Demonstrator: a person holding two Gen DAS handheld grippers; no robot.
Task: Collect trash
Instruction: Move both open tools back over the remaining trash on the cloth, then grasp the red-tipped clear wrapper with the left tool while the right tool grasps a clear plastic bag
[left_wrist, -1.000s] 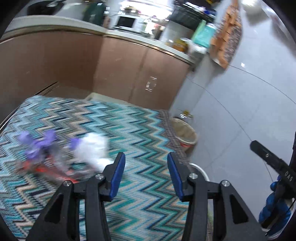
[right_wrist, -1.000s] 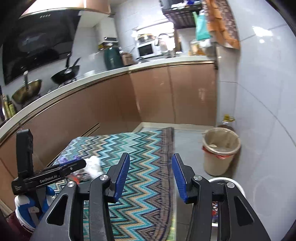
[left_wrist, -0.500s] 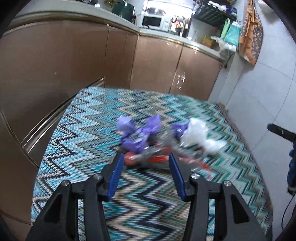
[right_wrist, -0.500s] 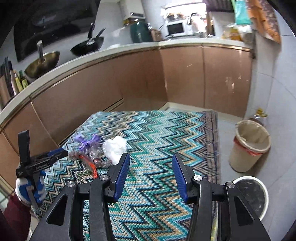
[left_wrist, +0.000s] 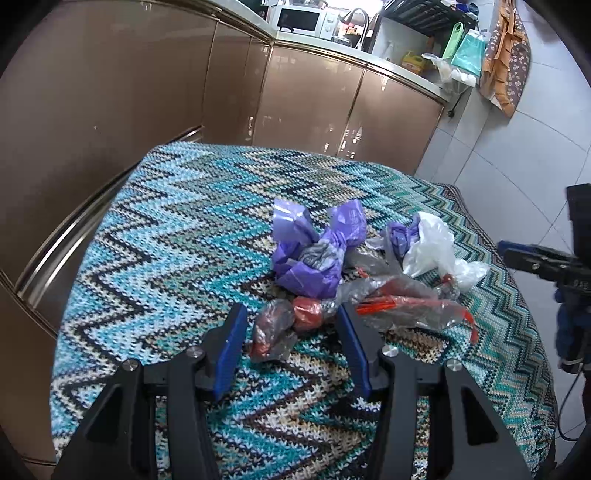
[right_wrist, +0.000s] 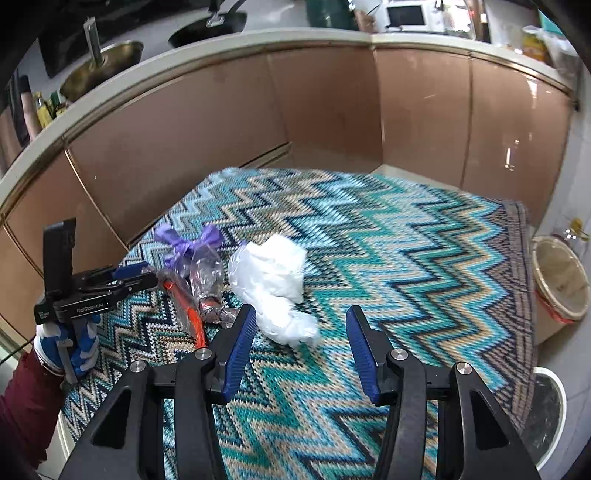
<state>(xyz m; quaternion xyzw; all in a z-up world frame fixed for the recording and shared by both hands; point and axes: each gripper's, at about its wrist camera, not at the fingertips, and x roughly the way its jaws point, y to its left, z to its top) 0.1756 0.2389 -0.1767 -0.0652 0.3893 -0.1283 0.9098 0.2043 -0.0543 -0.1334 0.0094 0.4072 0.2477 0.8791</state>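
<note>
Beside the rug (right_wrist: 388, 258), only our right view shows a bin (right_wrist: 561, 280); our left gripper (left_wrist: 291, 332) gapes over wrappers (left_wrist: 291, 325), right gripper (right_wrist: 301, 332) opening, empty.

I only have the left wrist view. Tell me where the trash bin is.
Observer: A beige bin with a red liner stands just off the right edge of the zigzag rug.
Operator: Report any other bin.
Observer: A white-rimmed bin with a dark liner sits nearer, by the rug's near right corner.
Operator: Give me the right tongs.
Observer: The right tongs are opening. The tail of the white plastic bag lies between their tips, and neither pad presses on it.
</note>
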